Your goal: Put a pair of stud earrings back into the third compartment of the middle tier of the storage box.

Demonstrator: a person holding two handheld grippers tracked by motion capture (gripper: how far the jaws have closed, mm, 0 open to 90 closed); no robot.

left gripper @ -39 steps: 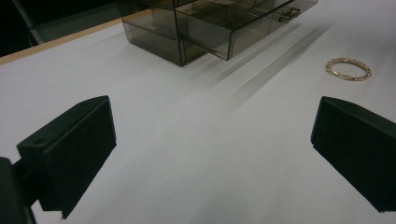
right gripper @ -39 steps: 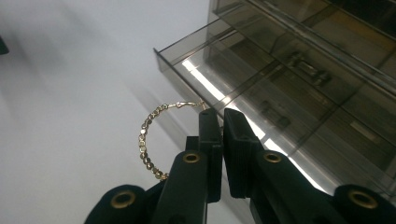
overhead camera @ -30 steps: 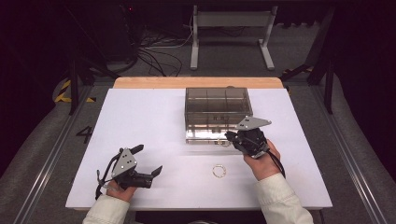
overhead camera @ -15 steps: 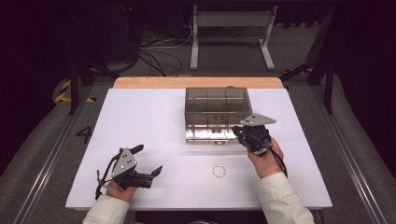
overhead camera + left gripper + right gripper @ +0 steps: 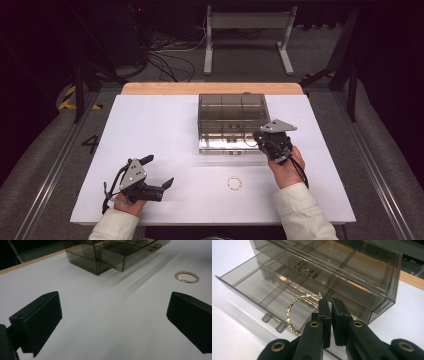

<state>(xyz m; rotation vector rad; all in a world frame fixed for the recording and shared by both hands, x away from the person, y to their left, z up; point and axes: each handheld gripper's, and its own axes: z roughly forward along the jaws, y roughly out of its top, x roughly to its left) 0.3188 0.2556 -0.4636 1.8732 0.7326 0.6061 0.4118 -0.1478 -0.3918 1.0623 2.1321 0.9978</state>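
Note:
A smoked clear drawer box [image 5: 231, 117] [image 5: 362, 270] [image 5: 110, 252] stands mid-table with its lower drawer [image 5: 227, 146] [image 5: 249, 282] pulled out. My right gripper [image 5: 261, 138] [image 5: 328, 301] is shut on a gold beaded hoop [image 5: 290, 315], held at its tip over the right part of the open drawer. A gold chain bracelet [image 5: 234, 183] [image 5: 187, 276] lies on the white table in front of the box. My left gripper [image 5: 160, 170] [image 5: 112, 322] rests open at the front left, nothing between its jaws, pointing toward the bracelet.
The white board [image 5: 150, 125] ends in a wooden strip [image 5: 210, 88] at the back. Dark floor, cables and a metal stand [image 5: 247, 30] lie beyond. The upper drawer's handle [image 5: 306, 271] sits above the open drawer.
My right gripper has shifted slightly right and toward the box with the hoop. The left gripper has stayed where it was.

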